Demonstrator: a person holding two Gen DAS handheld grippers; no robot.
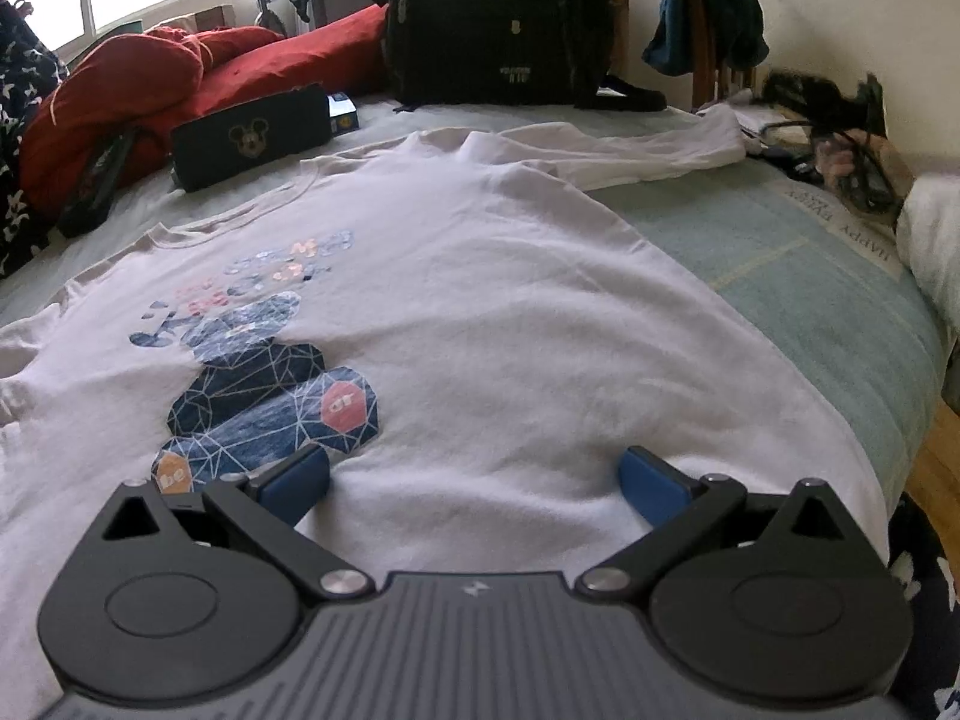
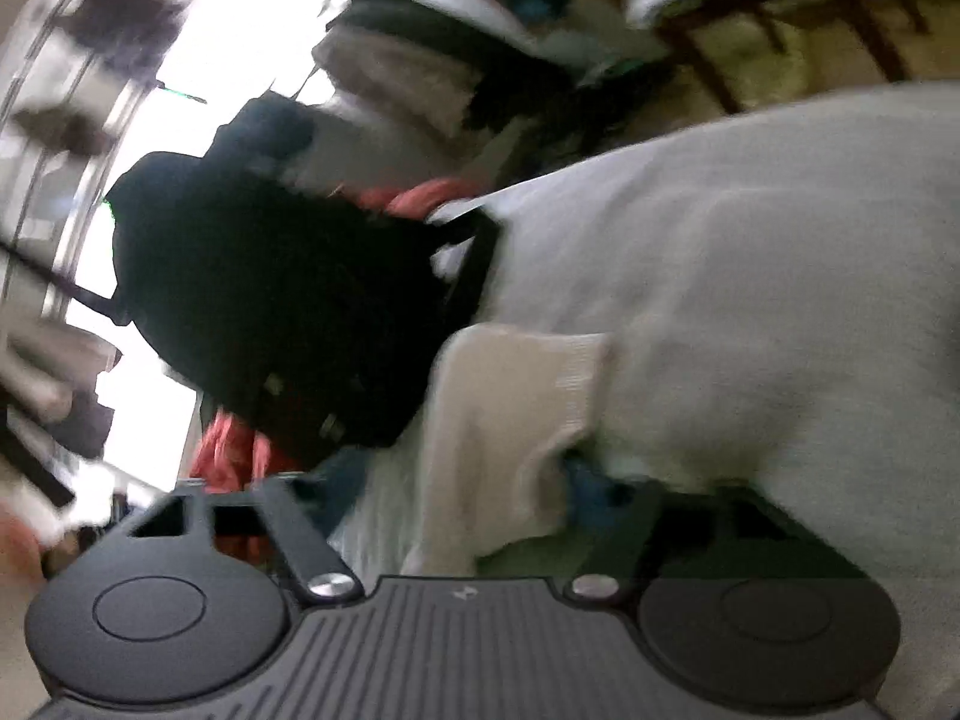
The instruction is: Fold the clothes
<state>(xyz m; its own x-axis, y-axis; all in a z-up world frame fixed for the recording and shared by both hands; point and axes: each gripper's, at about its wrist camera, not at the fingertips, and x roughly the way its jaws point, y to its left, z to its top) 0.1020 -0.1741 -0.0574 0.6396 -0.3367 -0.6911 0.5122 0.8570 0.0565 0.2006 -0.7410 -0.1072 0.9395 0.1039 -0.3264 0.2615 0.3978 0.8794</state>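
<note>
Left gripper (image 1: 474,480): jaws spread wide, blue pads (image 1: 300,477) either side of a bare stretch of cloth, holding nothing; it hovers low over the hem end of the garment.

White long-sleeved shirt (image 1: 480,300): laid flat, print side up, on the bed directly ahead of the left gripper and running away from it towards the collar; the blue geometric print (image 1: 270,396) sits ahead and to the left of the left pad; one sleeve (image 1: 630,150) stretches out far ahead and to the right, its cuff near the bed's edge.

Bed cover (image 1: 810,300): pale green, exposed to the right of the shirt.

Black backpack (image 1: 498,24): upright at the far end, straight ahead beyond the collar.

Red bedding (image 1: 150,84): heaped far ahead to the left; a dark case with a mouse-head emblem (image 1: 252,135) lies just in front of it.

Chair draped with dark clothing (image 1: 714,18): far ahead to the right, off the bed.

Right gripper (image 2: 540,492): view tilted and blurred; a ribbed white cuff (image 2: 540,396) rises immediately ahead of the fingers and covers their tips; a blue pad (image 2: 591,486) shows just beside the cloth; whether the jaws are closed on it cannot be told.

Black backpack (image 2: 270,300): ahead and to the left of the right gripper, beside the cuff.
</note>
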